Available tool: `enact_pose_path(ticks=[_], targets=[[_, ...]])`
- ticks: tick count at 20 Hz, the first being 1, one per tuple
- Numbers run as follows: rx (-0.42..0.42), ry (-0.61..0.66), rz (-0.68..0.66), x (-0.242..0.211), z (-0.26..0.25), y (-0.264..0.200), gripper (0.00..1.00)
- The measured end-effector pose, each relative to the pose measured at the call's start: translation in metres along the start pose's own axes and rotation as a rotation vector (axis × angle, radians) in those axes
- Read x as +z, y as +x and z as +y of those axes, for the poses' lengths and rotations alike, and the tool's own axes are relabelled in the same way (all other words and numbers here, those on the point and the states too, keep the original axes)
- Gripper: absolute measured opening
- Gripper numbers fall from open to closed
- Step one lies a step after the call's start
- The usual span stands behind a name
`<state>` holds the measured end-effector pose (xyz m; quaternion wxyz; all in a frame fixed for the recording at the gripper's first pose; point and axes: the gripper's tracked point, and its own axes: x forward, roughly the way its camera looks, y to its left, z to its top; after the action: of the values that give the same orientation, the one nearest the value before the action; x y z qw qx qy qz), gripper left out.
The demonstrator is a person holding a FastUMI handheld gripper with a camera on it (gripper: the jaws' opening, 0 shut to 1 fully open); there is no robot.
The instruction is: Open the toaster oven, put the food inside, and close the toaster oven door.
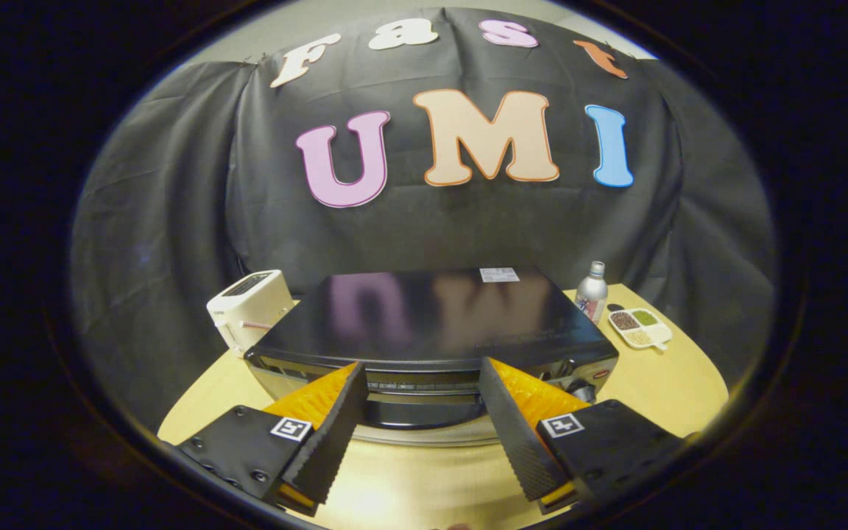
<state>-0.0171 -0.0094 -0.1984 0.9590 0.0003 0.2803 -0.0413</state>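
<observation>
Spread wide and empty, our claw [419,386] faces the toaster oven [431,324]; we judge its stiff, hinged door [424,408] best gripped at the near top edge.

The toaster oven [430,324] stands mid-table [682,383], just ahead of the gripper [420,386], whose parted fingers flank its front handle [424,412]. A toaster [249,309] sits at its left rear corner. To its right stands a bottle [592,292], with a divided dish [639,327] just beside that.
</observation>
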Motion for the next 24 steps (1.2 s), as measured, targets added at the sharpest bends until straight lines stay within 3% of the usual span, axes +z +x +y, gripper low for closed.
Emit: enact_pose_path(ticks=[9,13,24], targets=[[0.012,-0.031,0.196,-0.029,-0.002,-0.035,0.97],[0.021,-0.114,0.255,-0.048,-0.003,-0.056,0.97],[0.048,-0.049,0.420,-0.106,-0.005,-0.084,0.97]])
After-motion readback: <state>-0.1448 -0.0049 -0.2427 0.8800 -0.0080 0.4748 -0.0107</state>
